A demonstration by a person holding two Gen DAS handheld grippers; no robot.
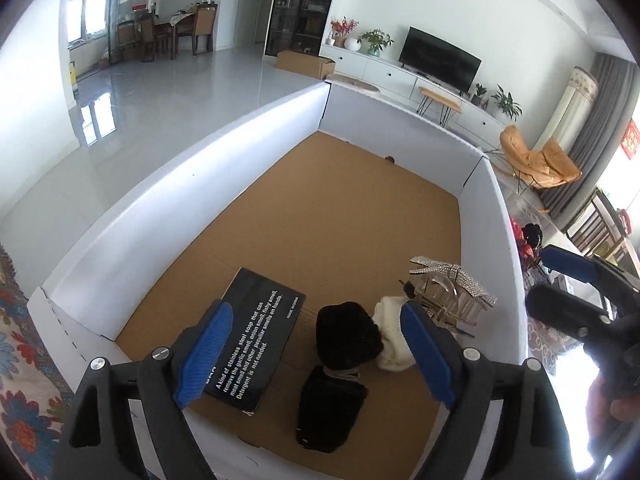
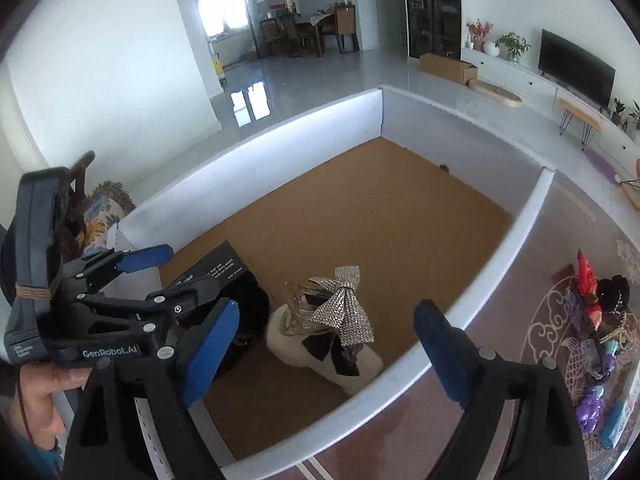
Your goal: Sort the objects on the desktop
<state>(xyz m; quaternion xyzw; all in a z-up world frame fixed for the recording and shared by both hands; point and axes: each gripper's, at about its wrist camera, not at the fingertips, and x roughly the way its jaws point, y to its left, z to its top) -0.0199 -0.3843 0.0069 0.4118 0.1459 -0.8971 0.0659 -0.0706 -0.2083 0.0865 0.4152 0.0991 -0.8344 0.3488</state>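
Both grippers empty, jaws spread wide.

Left gripper (image 1: 316, 356) poised above near end of white-walled box (image 1: 168, 216) with brown cardboard floor; nothing between its blue pads (image 1: 206, 354). Right gripper (image 2: 326, 354) likewise parted, hovering over box's right wall, near corner.

Sorted items gathered at near end of box, far half bare. Black soap carton (image 1: 256, 340) flat at 7 o'clock of left view, printed side up. Two black plush pieces (image 1: 340, 364) at 6 o'clock, touching each other. White plush item (image 2: 324, 350) just beside them toward 4 o'clock, with clear hair clip and rhinestone bow (image 2: 346, 308) resting on top.

Unsorted heap (image 2: 600, 340) of colourful trinkets lying outside box on patterned counter (image 2: 532, 280), at 3 o'clock of right view, well apart from either gripper.

Judgement: grippers held apart in readiness for next pick, most likely from that heap; clustering near one end presumably leaves room for remainder.
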